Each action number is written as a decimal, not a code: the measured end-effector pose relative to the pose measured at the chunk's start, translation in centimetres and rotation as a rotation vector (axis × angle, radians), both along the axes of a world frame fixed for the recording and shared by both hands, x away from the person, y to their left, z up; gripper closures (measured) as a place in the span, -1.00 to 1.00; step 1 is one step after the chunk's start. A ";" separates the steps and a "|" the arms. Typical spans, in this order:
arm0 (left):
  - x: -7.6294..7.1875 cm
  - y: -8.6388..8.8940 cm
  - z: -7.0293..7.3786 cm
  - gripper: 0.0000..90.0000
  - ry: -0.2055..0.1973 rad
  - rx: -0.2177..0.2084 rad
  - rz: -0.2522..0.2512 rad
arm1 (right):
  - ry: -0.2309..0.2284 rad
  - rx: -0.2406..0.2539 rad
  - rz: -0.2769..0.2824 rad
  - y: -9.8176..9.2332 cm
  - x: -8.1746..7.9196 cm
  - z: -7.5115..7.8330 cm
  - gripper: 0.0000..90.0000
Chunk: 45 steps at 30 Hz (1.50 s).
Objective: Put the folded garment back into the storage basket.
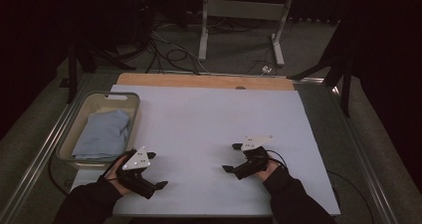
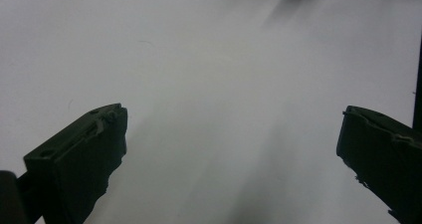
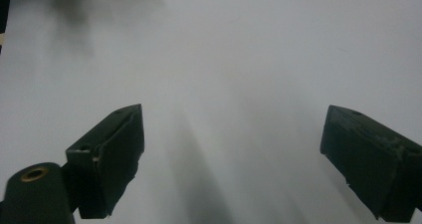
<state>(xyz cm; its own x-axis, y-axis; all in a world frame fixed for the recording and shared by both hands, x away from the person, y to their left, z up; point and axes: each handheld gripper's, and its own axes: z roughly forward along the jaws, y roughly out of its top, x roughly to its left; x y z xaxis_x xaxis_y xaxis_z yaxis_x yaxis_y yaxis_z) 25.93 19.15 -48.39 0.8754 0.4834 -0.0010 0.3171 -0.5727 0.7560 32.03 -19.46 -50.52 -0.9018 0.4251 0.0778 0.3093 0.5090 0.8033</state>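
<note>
High view, basket (image 1: 130, 100) holding blue cloth (image 1: 104, 133), probably folded, beside left tongs (image 1: 155, 170)

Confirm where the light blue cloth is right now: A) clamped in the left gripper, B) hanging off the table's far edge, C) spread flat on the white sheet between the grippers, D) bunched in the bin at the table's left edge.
D: in the high view the light blue cloth lies bunched inside the bin at the table's left edge, while the left gripper and right gripper are both open and hold nothing.
</note>
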 end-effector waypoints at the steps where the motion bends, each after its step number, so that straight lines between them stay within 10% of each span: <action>1: 0.0 0.0 0.0 -0.99 0.000 0.002 -0.002 | 0.001 0.005 -0.003 -0.3 -0.1 0.0 -0.77; 29: -0.6 0.8 -0.6 -0.99 -0.007 0.005 0.016 | 0.003 -0.006 -0.160 -7.7 -3.0 -0.5 -0.77; 45: -0.7 1.1 -0.8 -0.99 -0.004 0.006 0.021 | -0.034 -0.003 -0.166 -7.3 -2.8 -0.3 -0.77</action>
<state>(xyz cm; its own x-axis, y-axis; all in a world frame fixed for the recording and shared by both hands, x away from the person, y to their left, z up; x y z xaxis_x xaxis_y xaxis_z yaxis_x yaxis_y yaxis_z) 25.22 20.20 -49.20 0.8648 0.5021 0.0052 0.3265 -0.5700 0.7540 29.25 -26.79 -50.85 -0.8211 0.5688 0.0471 0.3623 0.4557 0.8130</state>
